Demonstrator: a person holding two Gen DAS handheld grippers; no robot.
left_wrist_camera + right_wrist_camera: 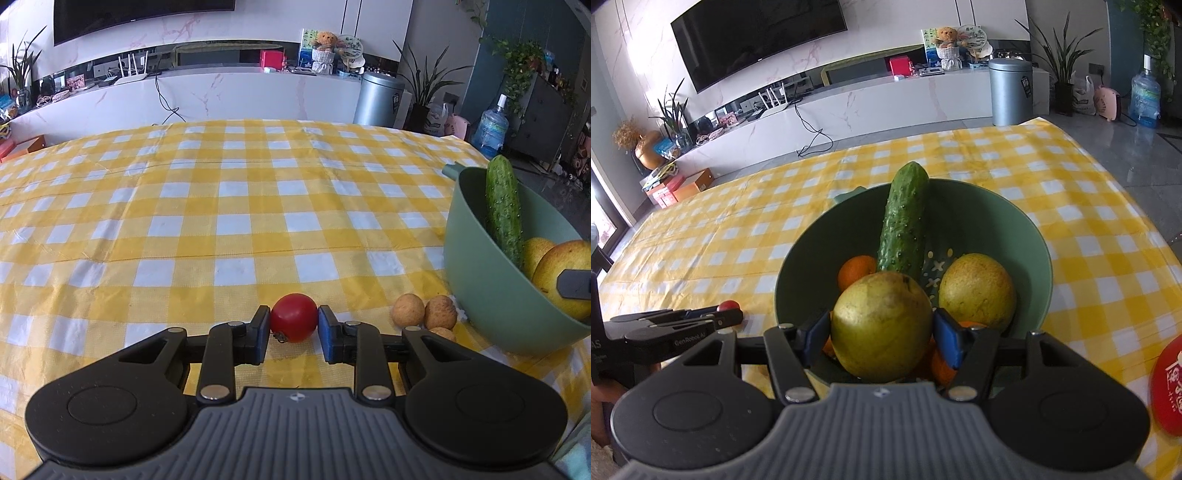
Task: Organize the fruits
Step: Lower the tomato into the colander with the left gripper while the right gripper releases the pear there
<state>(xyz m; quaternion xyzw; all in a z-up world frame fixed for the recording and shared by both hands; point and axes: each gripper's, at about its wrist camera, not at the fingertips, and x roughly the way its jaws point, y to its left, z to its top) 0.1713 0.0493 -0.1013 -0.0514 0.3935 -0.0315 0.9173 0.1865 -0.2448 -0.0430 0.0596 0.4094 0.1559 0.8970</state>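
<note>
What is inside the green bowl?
The green bowl holds a cucumber leaning on its far wall, two yellow-green pears and oranges. The pears cover whatever lies at the bottom.

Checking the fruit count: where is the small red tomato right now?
In the left wrist view, the tomato sits on the checked cloth, pinched in the left gripper, left of the green bowl.

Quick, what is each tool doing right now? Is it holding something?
Left tool: closed on the red tomato, which sits on the checked cloth.
Right tool: closed on a yellow-green pear over the green bowl.
</note>
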